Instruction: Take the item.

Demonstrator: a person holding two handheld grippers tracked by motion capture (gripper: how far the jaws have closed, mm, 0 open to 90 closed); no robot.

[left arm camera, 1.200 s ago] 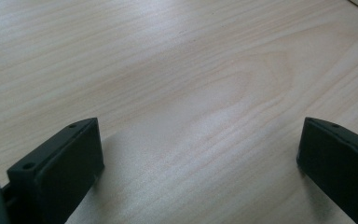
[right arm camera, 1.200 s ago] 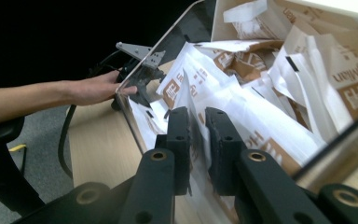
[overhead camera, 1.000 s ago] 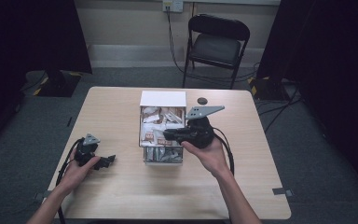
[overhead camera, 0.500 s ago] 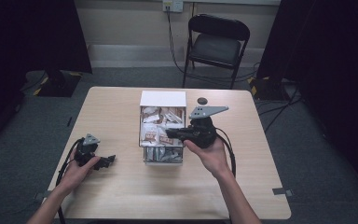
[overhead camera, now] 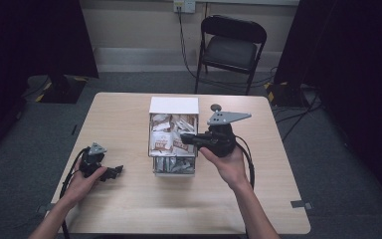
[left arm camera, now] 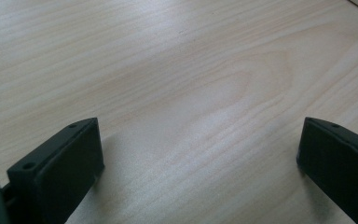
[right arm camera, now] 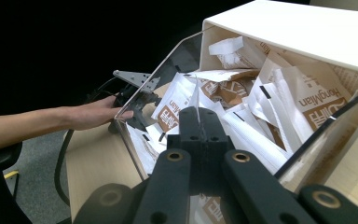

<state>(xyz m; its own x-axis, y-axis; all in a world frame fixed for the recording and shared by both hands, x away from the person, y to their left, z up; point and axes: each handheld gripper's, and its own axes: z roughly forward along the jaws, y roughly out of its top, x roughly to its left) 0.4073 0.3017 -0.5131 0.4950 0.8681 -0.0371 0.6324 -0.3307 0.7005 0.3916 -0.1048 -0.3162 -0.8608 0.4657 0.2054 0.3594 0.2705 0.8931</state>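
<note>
A box (overhead camera: 174,105) with a white back and clear walls stands mid-table, packed with white and brown snack packets (overhead camera: 163,141). My right gripper (overhead camera: 185,139) reaches over the box from the right, its jaws pointing left. In the right gripper view the right gripper (right arm camera: 198,116) is shut, and the thin edge of a white packet (right arm camera: 196,93) stands up from between its tips, above the other packets (right arm camera: 307,98). My left gripper (overhead camera: 117,172) rests on the table to the left of the box. The left gripper (left arm camera: 200,154) has its jaws wide open over bare wood.
The wooden table (overhead camera: 129,209) has free room in front of the box and on both sides. A small dark round thing (overhead camera: 215,107) lies behind my right gripper. Beyond the far edge stands a black folding chair (overhead camera: 231,47). Cables trail from both grippers.
My right gripper has drawn back slightly to the right over the box. The left gripper and hand have stayed put.
</note>
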